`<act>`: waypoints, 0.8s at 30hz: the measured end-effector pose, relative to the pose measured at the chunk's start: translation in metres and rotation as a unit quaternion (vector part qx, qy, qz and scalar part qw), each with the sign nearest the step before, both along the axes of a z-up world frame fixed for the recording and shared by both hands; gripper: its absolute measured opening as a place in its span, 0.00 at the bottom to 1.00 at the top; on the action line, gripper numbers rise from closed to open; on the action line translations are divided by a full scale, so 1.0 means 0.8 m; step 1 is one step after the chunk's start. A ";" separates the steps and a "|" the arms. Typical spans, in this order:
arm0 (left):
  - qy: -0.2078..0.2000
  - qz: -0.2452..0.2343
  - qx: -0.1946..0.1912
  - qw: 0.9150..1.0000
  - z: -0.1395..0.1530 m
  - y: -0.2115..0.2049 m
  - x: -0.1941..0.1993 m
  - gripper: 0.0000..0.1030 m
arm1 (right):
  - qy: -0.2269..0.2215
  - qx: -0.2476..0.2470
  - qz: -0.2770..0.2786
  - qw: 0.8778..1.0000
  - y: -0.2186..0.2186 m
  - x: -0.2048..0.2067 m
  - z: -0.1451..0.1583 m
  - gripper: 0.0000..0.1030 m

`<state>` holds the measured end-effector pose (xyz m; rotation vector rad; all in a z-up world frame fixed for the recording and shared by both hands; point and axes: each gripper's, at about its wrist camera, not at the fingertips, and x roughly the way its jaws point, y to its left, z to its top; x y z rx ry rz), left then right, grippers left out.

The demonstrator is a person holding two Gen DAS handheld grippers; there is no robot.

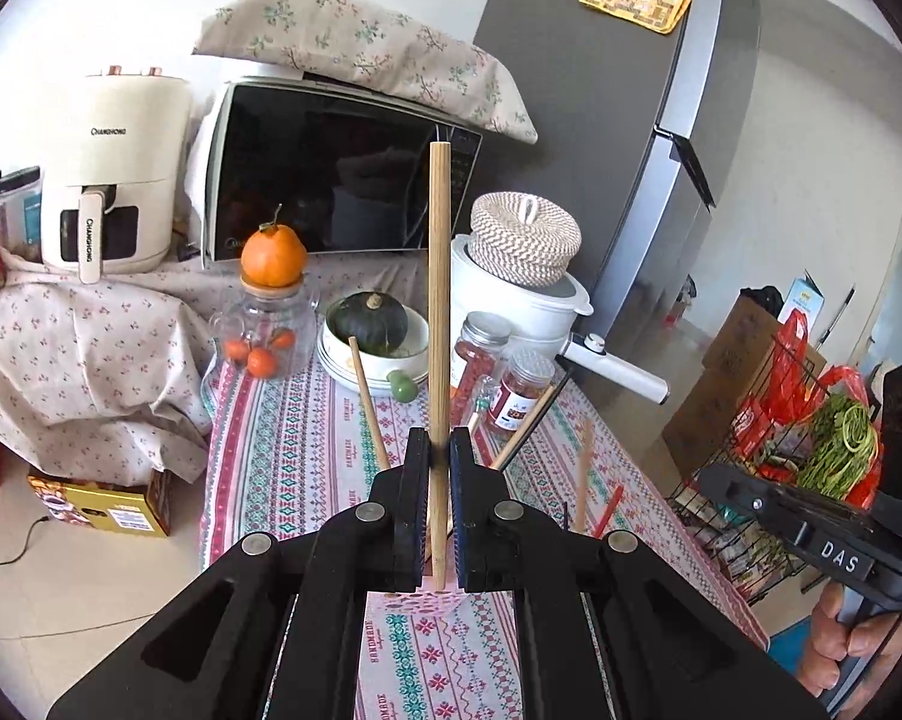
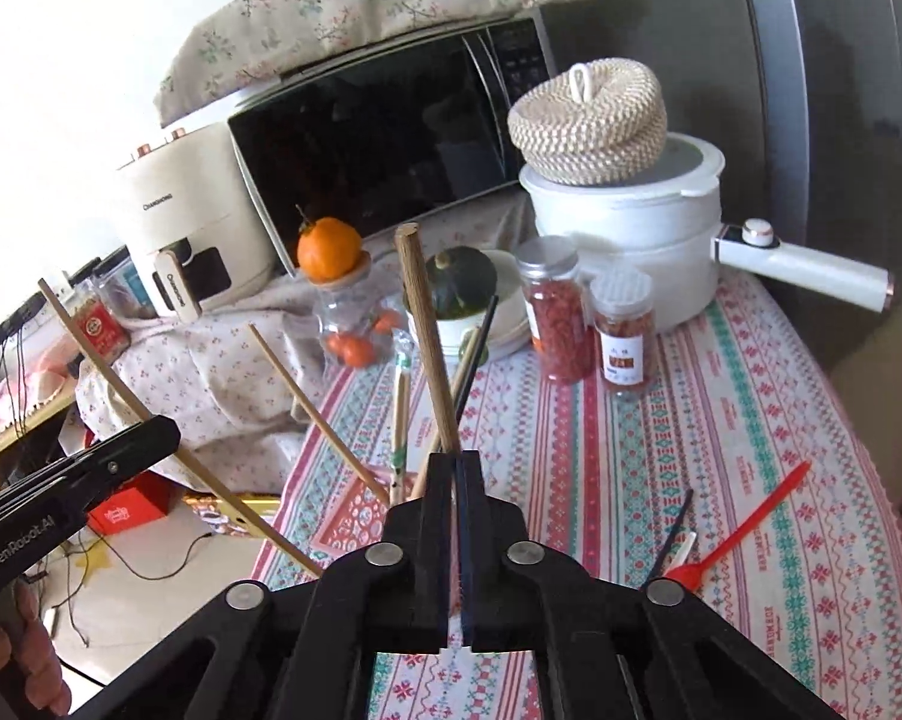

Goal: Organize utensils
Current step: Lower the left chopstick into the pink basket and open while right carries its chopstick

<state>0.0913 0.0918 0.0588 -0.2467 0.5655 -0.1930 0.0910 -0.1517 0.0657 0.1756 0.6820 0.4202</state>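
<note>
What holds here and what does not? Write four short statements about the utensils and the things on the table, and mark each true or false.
1. The left gripper is shut on a light wooden chopstick. True.
2. The red fork stands upright in a holder. False: it lies flat on the tablecloth.
3. An orange fruit sits on top of the glass jar. True.
4. The woven basket rests on the microwave. False: it rests on the lid of the white pot.
</note>
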 end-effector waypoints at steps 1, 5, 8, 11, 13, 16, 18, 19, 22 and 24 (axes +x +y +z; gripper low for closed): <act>0.002 0.000 -0.004 1.000 0.000 0.001 0.001 0.06 | -0.002 -0.001 0.002 1.000 0.001 -0.001 0.003 0.00; 0.005 -0.007 -0.009 1.000 0.002 -0.001 -0.002 0.06 | 0.010 -0.019 0.016 1.000 0.009 -0.001 0.003 0.00; 0.007 -0.014 -0.002 1.000 0.001 -0.003 -0.009 0.06 | 0.043 -0.032 0.026 0.998 0.011 0.011 -0.018 0.03; 0.011 -0.016 -0.002 1.000 -0.001 0.002 -0.017 0.06 | 0.098 -0.049 0.030 0.994 0.013 0.035 -0.056 0.25; 0.014 -0.016 -0.003 1.000 -0.002 0.008 -0.021 0.06 | 0.138 -0.063 0.025 0.988 0.013 0.055 -0.087 0.42; 0.020 -0.017 -0.001 1.000 -0.006 0.014 -0.022 0.06 | 0.183 -0.077 0.012 0.980 0.013 0.089 -0.129 0.42; 0.025 -0.017 0.001 1.000 -0.010 0.018 -0.021 0.06 | 0.208 -0.076 0.000 0.975 0.012 0.116 -0.153 0.42; 0.027 -0.017 0.002 0.999 -0.013 0.021 -0.020 0.06 | 0.221 -0.072 -0.006 0.973 0.011 0.130 -0.164 0.42; 0.037 -0.014 0.001 0.999 -0.020 0.027 -0.015 0.06 | 0.248 -0.074 -0.026 0.966 0.009 0.169 -0.197 0.42; 0.043 -0.014 0.002 0.999 -0.025 0.029 -0.012 0.06 | 0.258 -0.096 -0.034 0.961 0.013 0.188 -0.219 0.41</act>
